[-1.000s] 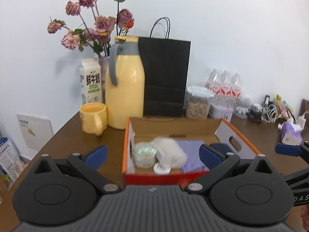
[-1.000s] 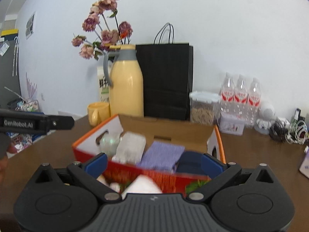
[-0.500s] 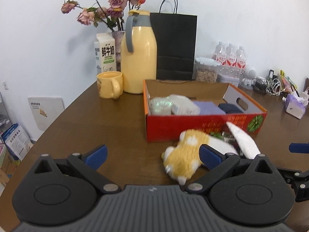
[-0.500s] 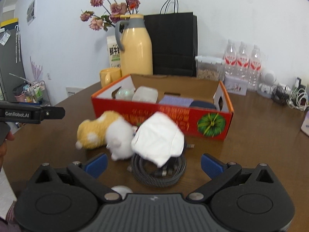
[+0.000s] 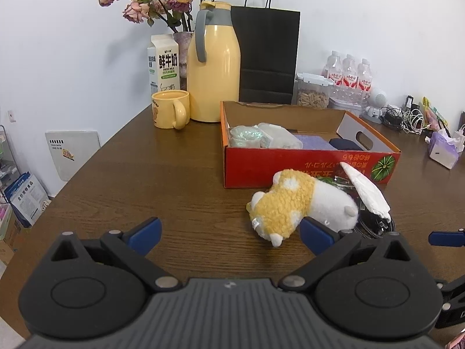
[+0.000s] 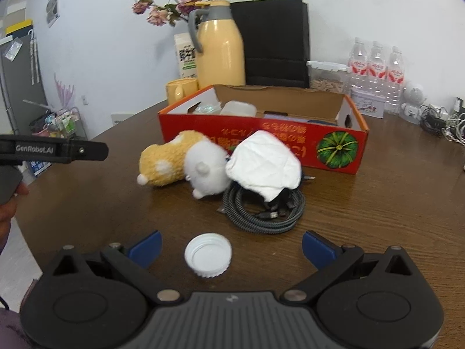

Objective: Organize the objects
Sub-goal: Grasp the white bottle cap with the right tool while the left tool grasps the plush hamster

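Cardboard makes up the biggest task item: a red box (image 5: 308, 165) with its top open sits on the brown table (image 5: 145, 180), at about one o'clock from the left gripper (image 5: 229, 232) and twelve o'clock from the right gripper (image 6: 231, 245). Inside lie a greenish glittery packet (image 5: 247, 136), a clear plastic bag (image 5: 279, 138), a purple cloth (image 5: 312, 143) and a dark blue item (image 5: 345, 144), packed along the near wall.

Just in front of the box, three loose things touch each other. A plush toy (image 6: 183, 163), yellow at one end and white at the other, lies on its side with its long axis running roughly nine to three o'clock in the right wrist view. A white face mask (image 6: 266, 163) leans over a coiled grey cable (image 6: 263, 208), which rests at the toy's white end.

Smallest is a white bottle cap (image 6: 208, 254), open side up, lying directly between the right gripper's blue fingertips (image 6: 145, 247) but not touched by them. Both grippers stand spread wide and hold nothing.

Judging by position, the right gripper is far nearer the cap and would only need to drop and close; the left gripper's right finger sits close to the toy's yellow end at two o'clock.
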Demonstrator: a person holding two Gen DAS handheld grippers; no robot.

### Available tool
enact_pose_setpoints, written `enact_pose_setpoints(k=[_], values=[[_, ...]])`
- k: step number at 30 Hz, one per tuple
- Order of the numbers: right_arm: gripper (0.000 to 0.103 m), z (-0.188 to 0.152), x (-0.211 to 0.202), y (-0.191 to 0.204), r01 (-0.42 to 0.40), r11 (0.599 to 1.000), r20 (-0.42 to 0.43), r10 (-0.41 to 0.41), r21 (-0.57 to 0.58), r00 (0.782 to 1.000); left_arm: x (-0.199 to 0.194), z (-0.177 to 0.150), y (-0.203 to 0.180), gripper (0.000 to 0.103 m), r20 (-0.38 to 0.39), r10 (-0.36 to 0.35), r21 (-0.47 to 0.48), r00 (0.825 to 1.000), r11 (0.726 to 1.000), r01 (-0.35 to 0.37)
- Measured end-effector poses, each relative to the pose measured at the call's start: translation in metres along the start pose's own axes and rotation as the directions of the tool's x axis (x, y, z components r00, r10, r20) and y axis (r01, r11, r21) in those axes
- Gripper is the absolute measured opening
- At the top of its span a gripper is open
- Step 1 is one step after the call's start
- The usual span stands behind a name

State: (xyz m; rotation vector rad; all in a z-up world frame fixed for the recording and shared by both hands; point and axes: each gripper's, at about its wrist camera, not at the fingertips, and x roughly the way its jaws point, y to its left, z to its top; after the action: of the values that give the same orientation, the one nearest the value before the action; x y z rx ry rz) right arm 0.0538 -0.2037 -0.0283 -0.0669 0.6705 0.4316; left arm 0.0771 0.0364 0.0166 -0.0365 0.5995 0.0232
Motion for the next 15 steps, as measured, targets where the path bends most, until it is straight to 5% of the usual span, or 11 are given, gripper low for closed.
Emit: enact_pose_setpoints(k=[3, 6, 9, 11, 15], values=[[0.102, -0.003, 0.004, 0.005, -0.013, 1.0, -0.011, 0.013, -0.014, 1.0, 0.001, -0.004, 0.003, 0.103, -0.016, -0.001, -0.01, 1.0, 1.0, 0.0], [0.087, -0.006, 0.012, 0.009, -0.031, 0.999, -0.034, 0.03, -0.028, 0.999, 0.004, -0.007, 0.006, 0.103, -0.032, -0.001, -0.019, 0.999, 1.0, 0.001], [0.065, -0.008, 0.02, 0.012, -0.045, 0.998, -0.057, 0.043, -0.032, 0.997, 0.007, -0.009, 0.008, 0.103, -0.041, -0.005, -0.027, 0.999, 1.0, 0.003], [0.041, -0.01, 0.023, 0.013, -0.056, 0.998, -0.065, 0.054, -0.039, 0.996, 0.008, -0.01, 0.009, 0.103, -0.046, -0.007, -0.027, 0.999, 1.0, 0.006], [0.038, -0.013, 0.025, 0.015, -0.066, 0.996, -0.057, 0.063, -0.056, 0.996, 0.014, -0.011, 0.007, 0.103, -0.061, -0.012, -0.023, 0.998, 1.0, 0.011]])
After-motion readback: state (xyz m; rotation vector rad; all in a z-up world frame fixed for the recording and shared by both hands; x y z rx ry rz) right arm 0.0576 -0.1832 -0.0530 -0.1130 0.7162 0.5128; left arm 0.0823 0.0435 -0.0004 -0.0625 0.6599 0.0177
